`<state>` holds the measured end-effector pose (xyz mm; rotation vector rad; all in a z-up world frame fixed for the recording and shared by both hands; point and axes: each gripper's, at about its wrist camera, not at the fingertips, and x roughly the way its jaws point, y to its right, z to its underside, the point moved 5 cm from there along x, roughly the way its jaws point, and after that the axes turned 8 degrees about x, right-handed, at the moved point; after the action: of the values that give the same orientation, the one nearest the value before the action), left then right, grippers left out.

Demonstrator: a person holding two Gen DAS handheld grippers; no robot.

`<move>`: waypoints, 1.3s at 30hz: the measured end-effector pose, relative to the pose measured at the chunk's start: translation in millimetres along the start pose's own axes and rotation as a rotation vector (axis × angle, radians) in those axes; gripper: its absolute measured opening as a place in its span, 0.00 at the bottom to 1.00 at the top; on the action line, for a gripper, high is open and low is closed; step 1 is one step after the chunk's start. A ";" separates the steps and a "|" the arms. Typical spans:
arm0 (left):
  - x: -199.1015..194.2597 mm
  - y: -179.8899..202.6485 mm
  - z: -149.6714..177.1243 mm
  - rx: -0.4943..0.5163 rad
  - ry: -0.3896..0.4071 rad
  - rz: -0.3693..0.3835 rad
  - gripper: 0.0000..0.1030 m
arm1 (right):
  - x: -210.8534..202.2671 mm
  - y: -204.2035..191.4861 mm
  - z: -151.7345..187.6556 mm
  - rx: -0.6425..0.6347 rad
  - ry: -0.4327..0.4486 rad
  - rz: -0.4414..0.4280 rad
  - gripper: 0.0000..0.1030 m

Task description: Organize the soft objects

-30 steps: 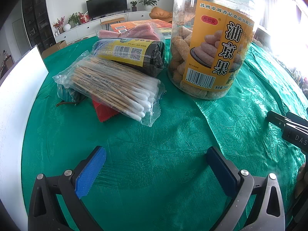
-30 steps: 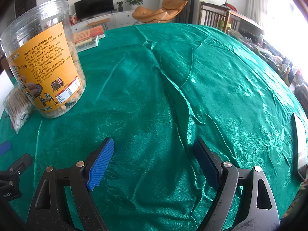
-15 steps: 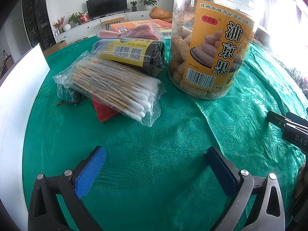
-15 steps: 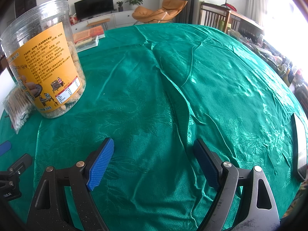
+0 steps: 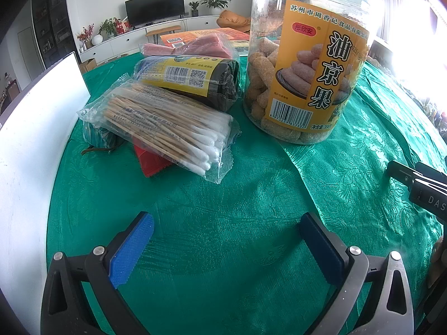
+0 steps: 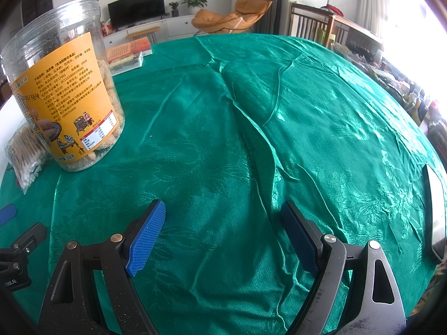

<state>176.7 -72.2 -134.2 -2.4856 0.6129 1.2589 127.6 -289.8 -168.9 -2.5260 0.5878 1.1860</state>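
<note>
The sorting has not started yet. Both the left hand-held gripper and the right hand-held gripper are wide apart and hold nothing. The bag of cotton swabs lies ahead and a bit to the left of the left one, next to a roll of bags and a big jar. Next, I think the left one must reach forward and pinch the bag softly. The desk wears a shiny green cloth. Far behind is a living room with a TV.

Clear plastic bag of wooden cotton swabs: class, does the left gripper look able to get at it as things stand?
Probably yes: the left gripper is open, and only bare green tablecloth lies before the bag of cotton swabs.
</note>
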 end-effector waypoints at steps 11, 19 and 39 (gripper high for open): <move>0.0 0.2 -0.1 0.000 0.000 0.000 1.00 | -0.1 -0.1 0.0 0.000 0.000 0.000 0.84; -0.1 0.0 0.0 0.000 0.000 0.000 1.00 | -0.2 0.1 0.2 0.000 0.000 0.000 0.84; -14.1 0.2 19.6 0.057 -0.012 0.047 1.00 | -0.4 0.2 0.4 0.001 0.000 0.000 0.84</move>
<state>155.6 -60.5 -134.1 -2.4290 0.6985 1.2551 127.1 -289.8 -168.8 -2.5258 0.5881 1.1852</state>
